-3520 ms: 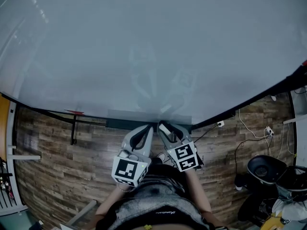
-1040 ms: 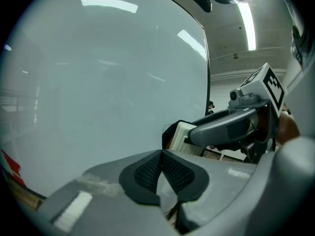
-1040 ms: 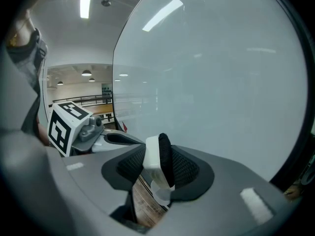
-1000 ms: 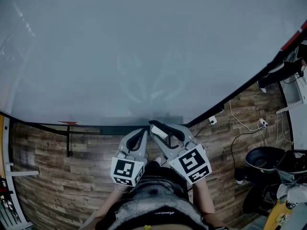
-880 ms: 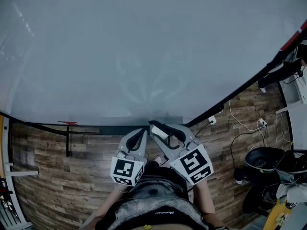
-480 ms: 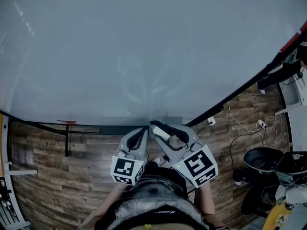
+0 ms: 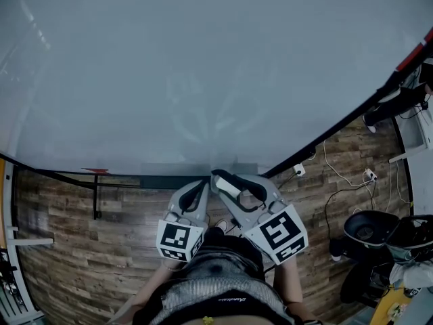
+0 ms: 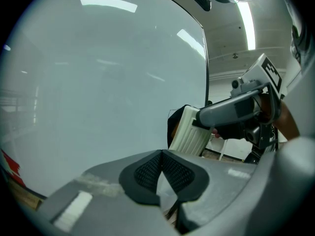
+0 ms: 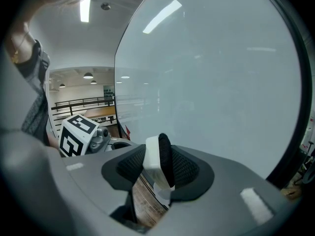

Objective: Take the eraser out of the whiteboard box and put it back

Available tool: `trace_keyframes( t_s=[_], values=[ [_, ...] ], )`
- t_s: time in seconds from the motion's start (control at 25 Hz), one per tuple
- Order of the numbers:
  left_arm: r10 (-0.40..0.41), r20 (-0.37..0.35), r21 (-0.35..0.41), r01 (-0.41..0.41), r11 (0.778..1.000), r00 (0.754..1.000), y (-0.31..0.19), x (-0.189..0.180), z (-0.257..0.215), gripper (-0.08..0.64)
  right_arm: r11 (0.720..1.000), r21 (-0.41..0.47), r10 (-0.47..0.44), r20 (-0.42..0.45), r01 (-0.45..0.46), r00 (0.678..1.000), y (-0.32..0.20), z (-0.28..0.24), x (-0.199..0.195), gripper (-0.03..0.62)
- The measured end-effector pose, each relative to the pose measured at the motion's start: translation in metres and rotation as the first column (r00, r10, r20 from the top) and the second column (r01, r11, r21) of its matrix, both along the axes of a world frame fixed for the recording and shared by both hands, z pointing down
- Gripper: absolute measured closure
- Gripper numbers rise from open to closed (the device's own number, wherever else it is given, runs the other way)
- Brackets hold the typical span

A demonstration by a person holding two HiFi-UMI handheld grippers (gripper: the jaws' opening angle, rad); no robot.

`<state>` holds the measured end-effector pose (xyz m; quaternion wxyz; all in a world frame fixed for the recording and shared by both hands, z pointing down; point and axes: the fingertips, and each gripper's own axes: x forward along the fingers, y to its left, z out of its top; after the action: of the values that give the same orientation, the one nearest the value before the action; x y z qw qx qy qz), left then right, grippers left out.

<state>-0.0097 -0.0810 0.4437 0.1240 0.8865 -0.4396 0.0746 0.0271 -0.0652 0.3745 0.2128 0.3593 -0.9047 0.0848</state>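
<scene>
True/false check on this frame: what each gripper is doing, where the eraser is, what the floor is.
1. The right gripper is clamped on the eraser. True.
2. The left gripper holds a marker. False: its jaws are together with nothing between them.
3. The eraser lies in the whiteboard box. False: it is up in the right gripper's jaws, in front of the whiteboard.
4. The floor is wood plank. True.

Bright, even light from ceiling tubes [image 9: 84, 9], soft glare streaks on whiteboard [image 8: 98, 82], fisheye edges, black corners.
</scene>
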Motion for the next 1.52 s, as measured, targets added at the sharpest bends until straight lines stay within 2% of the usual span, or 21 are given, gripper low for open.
trace_keyframes(
  t_s=[0.92,1.52],
  values=[
    [-0.001,-0.004,-0.001,0.001,1.0,1.0,0.003,0.0,-0.001,0.558,1.0,-0.014,0.002,-0.013,-0.002,1.0,-0.003,0.009,0.001,0.43],
    [-0.025,0.008,-0.01,0.025,1.0,1.0,0.001,-0.009,0.004,0.558,0.994,-0.106,0.019,-0.031,-0.022,0.999,-0.019,0.065,0.003,0.43]
  ],
)
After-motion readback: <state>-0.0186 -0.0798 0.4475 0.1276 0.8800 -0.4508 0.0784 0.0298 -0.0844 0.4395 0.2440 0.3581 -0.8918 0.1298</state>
